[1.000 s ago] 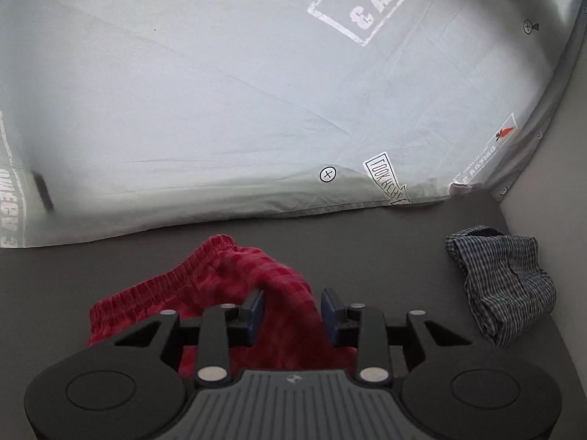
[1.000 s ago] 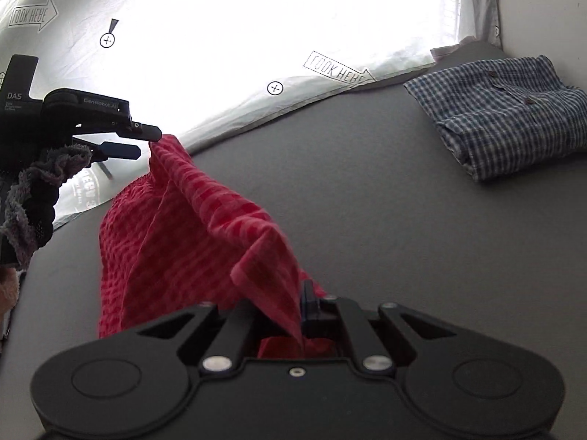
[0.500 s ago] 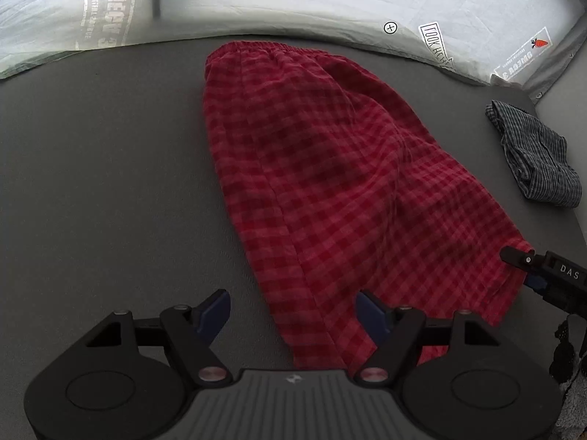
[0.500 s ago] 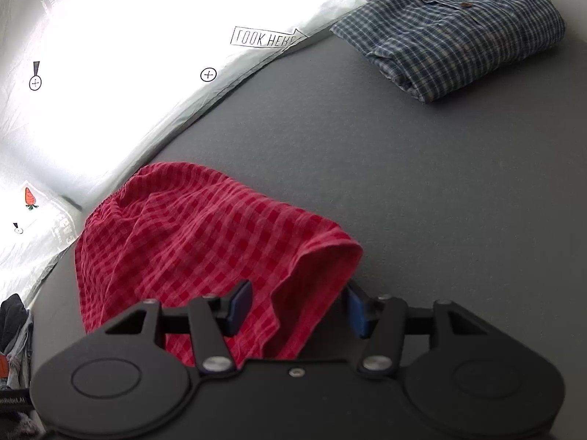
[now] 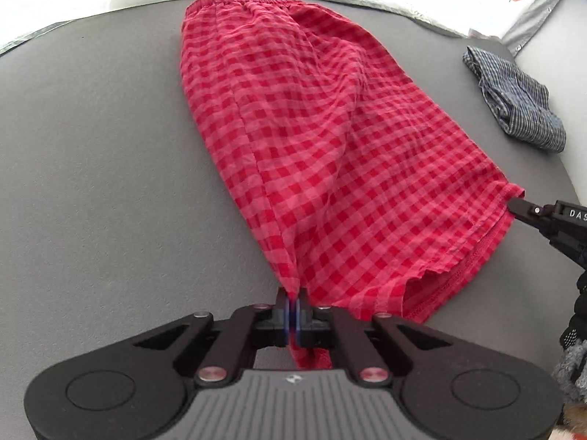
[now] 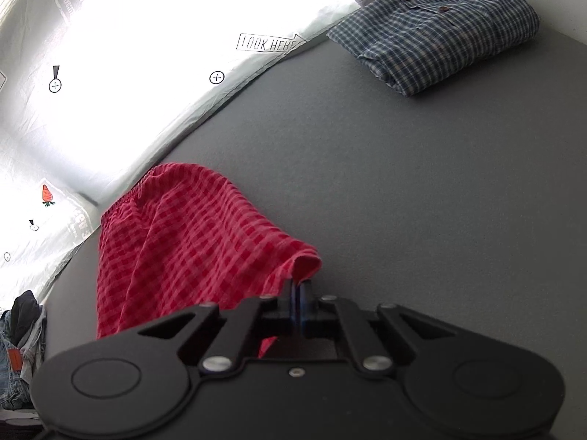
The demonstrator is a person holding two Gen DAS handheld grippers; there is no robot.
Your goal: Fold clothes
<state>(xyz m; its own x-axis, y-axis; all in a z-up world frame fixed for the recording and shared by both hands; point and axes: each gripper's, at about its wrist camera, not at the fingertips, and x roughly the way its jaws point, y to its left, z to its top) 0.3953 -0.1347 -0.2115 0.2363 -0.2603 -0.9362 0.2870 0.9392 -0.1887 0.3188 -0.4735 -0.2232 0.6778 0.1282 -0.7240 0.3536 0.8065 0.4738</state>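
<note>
left gripper (image 5: pixel 292 302) jaws pinched together, right gripper (image 6: pixel 299 289) likewise

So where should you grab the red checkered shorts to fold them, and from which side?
Grab the red checkered shorts at the two hem corners nearest you, coming in low from the near side. They lie flat with the waistband far away, so those corners are the loose ends. The left gripper and right gripper are each shut on one there, probably ready to carry the hem toward the waistband.

Left gripper (image 5: pixel 292 306) clamped on red checked shorts (image 5: pixel 323 139), perhaps a hem corner
</note>
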